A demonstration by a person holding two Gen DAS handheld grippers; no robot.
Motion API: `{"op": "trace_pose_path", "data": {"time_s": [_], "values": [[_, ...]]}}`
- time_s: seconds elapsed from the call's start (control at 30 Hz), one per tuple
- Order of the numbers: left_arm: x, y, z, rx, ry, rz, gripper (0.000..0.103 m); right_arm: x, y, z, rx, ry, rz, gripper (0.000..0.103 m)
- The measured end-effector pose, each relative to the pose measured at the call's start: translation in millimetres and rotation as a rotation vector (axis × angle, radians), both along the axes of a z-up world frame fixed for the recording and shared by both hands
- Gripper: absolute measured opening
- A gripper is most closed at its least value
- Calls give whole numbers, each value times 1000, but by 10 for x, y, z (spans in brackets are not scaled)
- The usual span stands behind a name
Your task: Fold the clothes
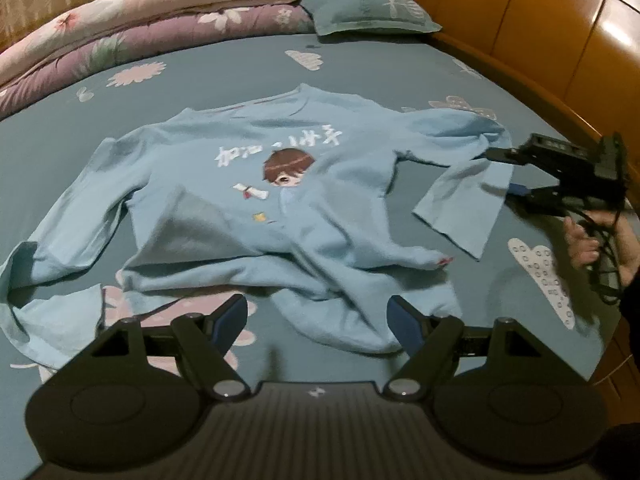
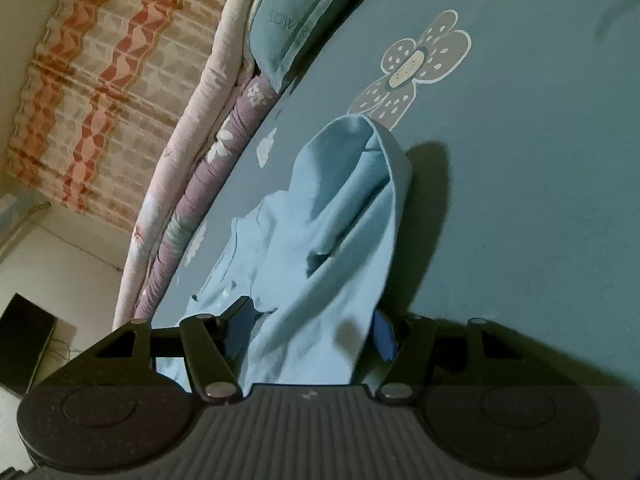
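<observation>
A light blue long-sleeved shirt point(image 1: 280, 184) with a cartoon print lies face up and creased on the teal bed sheet point(image 1: 60, 152). Just short of its near hem hovers my left gripper point(image 1: 316, 308), open, nothing between its blue pads. At the far right a hand holds my right gripper point(image 1: 508, 174), its fingers straddling the shirt's right sleeve point(image 1: 460, 200). In the right wrist view that sleeve point(image 2: 332, 220) runs between the spread fingers of the right gripper point(image 2: 312, 320); the cloth lies loosely there and the pads do not pinch it.
Folded floral quilts point(image 1: 132, 36) and a teal pillow point(image 1: 368, 4) line the far side of the bed. A wooden bed frame point(image 1: 560, 40) curves along the right. A patterned curtain point(image 2: 92, 92) hangs beyond the bed.
</observation>
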State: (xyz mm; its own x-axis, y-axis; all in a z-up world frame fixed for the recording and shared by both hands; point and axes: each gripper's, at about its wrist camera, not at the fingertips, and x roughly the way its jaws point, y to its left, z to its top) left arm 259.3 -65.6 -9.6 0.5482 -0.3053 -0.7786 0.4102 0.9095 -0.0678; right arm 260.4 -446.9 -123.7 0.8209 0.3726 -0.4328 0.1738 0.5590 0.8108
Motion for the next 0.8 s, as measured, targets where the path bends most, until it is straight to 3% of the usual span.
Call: {"op": "trace_pose_path", "data": {"time_s": [0.2, 0.3, 0.5, 0.63, 0.7, 0.77, 0.8], "values": [[-39, -74, 25, -11, 3, -16, 78, -247, 283, -74, 124, -2, 69, 67], [-9, -71, 31, -9, 0, -14, 78, -237, 434, -61, 84, -13, 81, 67], [15, -75, 13, -6, -1, -16, 78, 85, 493, -50, 111, -8, 62, 64], [25, -24, -4, -22, 5, -5, 78, -150, 612, -83, 121, -6, 59, 62], [57, 1, -25, -20, 12, 6, 78, -171, 643, -133, 100, 6, 20, 44], [88, 11, -44, -16, 19, 14, 78, -147, 619, -241, 121, 34, -26, 0], [96, 2, -47, -12, 20, 13, 78, -126, 588, -309, 147, 48, -50, 0]]}}
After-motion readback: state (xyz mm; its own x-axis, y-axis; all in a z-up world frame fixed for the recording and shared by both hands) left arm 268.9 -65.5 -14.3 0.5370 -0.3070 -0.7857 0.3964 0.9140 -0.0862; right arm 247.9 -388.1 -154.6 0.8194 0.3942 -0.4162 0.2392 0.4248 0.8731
